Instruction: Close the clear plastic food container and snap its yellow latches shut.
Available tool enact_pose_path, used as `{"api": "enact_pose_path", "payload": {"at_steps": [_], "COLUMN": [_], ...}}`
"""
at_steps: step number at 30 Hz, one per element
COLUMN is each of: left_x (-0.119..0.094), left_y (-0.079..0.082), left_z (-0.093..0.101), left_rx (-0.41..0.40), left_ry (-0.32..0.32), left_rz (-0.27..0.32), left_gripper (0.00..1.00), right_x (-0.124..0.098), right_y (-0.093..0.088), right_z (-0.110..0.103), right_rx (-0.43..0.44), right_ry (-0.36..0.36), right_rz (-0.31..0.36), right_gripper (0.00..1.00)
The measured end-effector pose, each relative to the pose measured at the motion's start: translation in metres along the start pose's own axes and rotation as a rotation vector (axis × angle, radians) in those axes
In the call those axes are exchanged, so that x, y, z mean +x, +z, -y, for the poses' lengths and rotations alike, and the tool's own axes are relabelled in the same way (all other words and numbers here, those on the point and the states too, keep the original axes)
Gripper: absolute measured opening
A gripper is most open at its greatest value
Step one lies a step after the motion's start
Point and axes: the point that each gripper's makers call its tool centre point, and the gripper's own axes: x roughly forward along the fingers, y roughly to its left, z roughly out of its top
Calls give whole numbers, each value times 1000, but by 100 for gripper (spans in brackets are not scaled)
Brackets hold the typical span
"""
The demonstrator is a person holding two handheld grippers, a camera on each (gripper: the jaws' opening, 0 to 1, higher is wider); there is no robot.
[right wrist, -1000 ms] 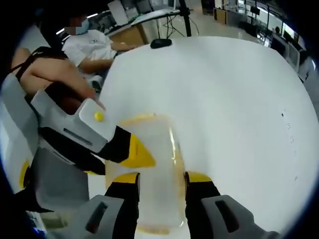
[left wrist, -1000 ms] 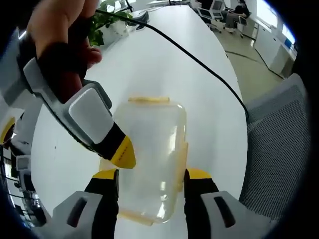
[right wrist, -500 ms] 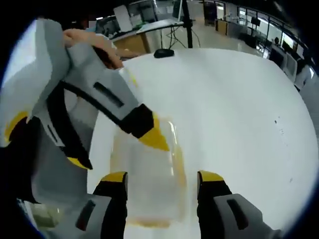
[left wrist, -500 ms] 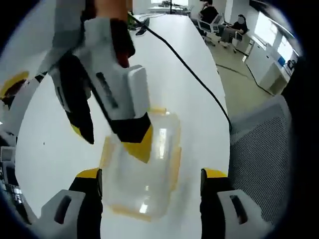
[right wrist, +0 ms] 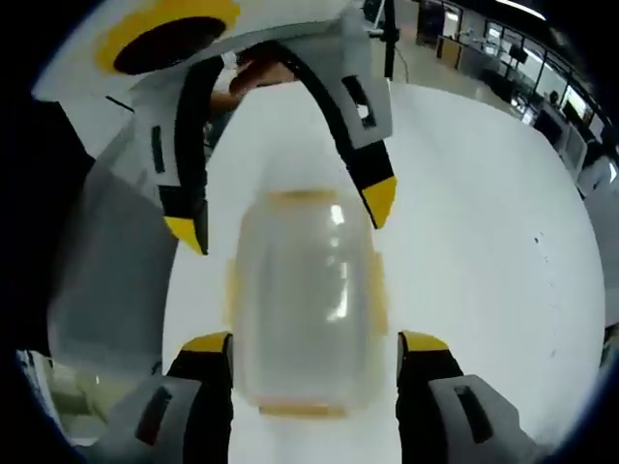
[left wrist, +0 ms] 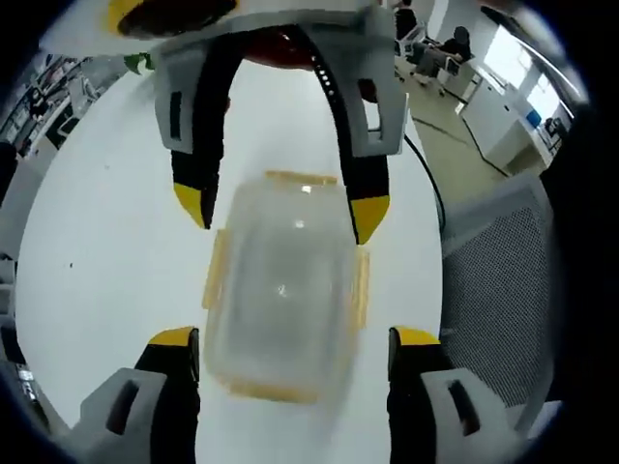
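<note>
Left tongs (left wrist: 293,338) and right tongs (right wrist: 315,343) agape.

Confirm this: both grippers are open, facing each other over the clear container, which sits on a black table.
One thing is wrong: the table is white, not black, as the left gripper view shows. The left gripper and right gripper are open, facing each other over the clear container.

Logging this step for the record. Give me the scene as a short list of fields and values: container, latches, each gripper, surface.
container: clear plastic food container, lid on, lying on the table
latches: yellow latches stand out along its sides and ends; whether snapped cannot be told
left gripper: left gripper open, one jaw on each side of the container's near end, apart from it
right gripper: right gripper open, facing the left one, jaws flanking the container's opposite end
surface: white table
nearby: mesh office chair beside the table
</note>
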Motion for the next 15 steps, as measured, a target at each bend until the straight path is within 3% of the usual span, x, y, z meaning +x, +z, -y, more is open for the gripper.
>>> {"api": "enact_pose_path", "payload": {"at_steps": [10,15], "left_x": [4,13], "left_y": [-15,-20], "left_z": [0,-6], "left_rx": [34,107], "left_ry": [-6,38], "left_rz": [-50,-109], "left_gripper": [79,78], "right_x": [-1,7], "right_y": [-4,-9], "right_z": [-2,-11], "right_rx": [-10,-36], "right_ry": [-38,-37], "right_rz": [-14,-28], "right_gripper": [72,76]}}
